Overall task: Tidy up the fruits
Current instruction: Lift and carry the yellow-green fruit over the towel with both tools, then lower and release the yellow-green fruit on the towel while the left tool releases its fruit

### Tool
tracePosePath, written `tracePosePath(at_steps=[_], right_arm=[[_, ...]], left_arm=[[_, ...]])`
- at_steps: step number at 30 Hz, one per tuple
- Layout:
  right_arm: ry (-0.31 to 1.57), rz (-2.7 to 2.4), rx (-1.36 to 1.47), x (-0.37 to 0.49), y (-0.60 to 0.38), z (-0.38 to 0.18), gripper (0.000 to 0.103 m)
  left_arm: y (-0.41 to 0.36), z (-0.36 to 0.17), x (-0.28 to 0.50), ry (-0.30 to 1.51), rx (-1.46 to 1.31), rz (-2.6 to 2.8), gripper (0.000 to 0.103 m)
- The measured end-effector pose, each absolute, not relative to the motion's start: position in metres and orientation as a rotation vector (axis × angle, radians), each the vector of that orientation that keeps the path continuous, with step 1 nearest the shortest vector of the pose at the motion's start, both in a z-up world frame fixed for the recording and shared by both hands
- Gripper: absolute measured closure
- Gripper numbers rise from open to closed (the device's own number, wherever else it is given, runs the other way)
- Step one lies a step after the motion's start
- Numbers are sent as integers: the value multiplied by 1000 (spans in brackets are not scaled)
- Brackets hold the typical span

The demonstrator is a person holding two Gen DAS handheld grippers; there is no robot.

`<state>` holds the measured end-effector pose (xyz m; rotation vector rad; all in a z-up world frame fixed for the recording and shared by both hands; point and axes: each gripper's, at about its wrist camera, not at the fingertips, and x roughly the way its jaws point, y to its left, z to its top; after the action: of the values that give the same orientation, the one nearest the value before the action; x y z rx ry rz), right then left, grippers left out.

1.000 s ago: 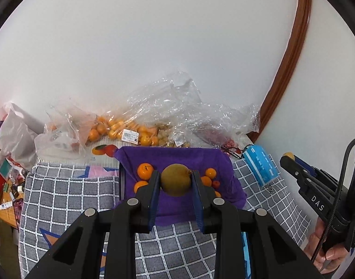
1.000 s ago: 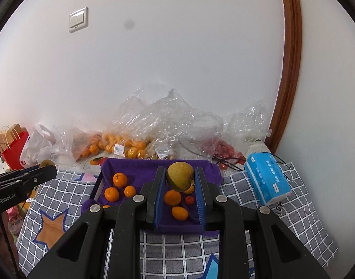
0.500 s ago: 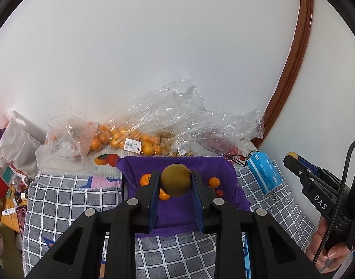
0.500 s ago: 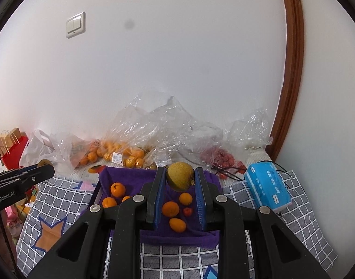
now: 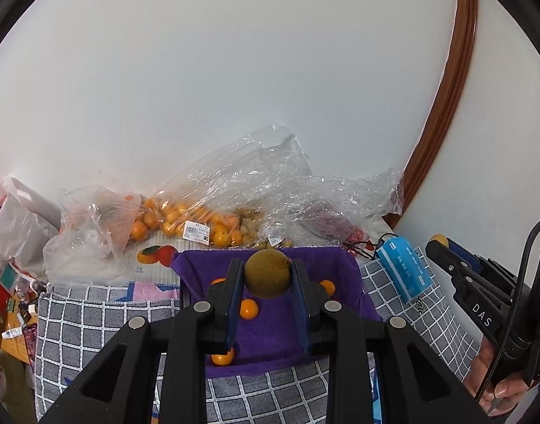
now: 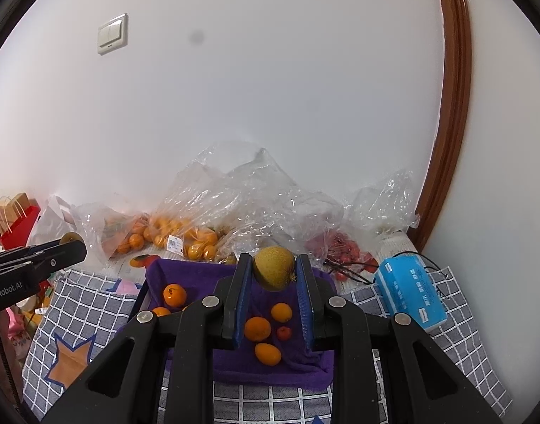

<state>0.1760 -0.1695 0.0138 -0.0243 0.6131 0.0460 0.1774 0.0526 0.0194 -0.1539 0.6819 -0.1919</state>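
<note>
My left gripper (image 5: 267, 274) is shut on a brownish-green round fruit (image 5: 268, 273), held in the air above the purple-cloth-lined tray (image 5: 344, 265). My right gripper (image 6: 273, 271) is shut on a yellow-green round fruit (image 6: 273, 266), also above the tray (image 6: 206, 275). Several small oranges (image 6: 257, 328) and a small red fruit (image 6: 284, 333) lie on the purple cloth. In the left wrist view the right gripper (image 5: 443, 243) shows at the right edge, held by a hand (image 5: 503, 385). The left gripper's fingers (image 6: 57, 249) show at the left edge of the right wrist view.
Clear plastic bags of oranges (image 5: 185, 219) and red fruit (image 6: 344, 245) are piled against the white wall behind the tray. A blue tissue pack (image 6: 411, 288) lies right of the tray on the checked grey cloth (image 6: 89, 304). White bags (image 5: 15, 219) and clutter sit at far left.
Both grippers have drawn back a little from the wall with their fruits still held; the tray and bags now sit slightly farther away and lower in both views.
</note>
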Motion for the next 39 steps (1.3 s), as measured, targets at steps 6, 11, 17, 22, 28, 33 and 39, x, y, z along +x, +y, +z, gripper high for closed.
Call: tracePosePath(at_steps=[6, 11, 17, 22, 28, 33, 39], right_arm=[[626, 38, -26, 187, -173, 8, 78], [631, 30, -21, 196, -175, 4, 78], [639, 24, -50, 208, -177, 1, 78], [648, 15, -52, 218, -181, -5, 78], [672, 16, -53, 230, -182, -17, 78], [690, 18, -48, 240, -183, -27, 78], [717, 25, -45, 250, -183, -42, 78]], left_arm=[[52, 16, 186, 684, -152, -190, 78], [53, 14, 194, 687, -150, -189, 78], [54, 9, 206, 699, -158, -187, 78], [55, 0, 218, 717, -163, -185, 78], [54, -12, 234, 745, -166, -184, 78], [53, -21, 244, 763, -167, -185, 78], [51, -34, 256, 791, -169, -187, 78]])
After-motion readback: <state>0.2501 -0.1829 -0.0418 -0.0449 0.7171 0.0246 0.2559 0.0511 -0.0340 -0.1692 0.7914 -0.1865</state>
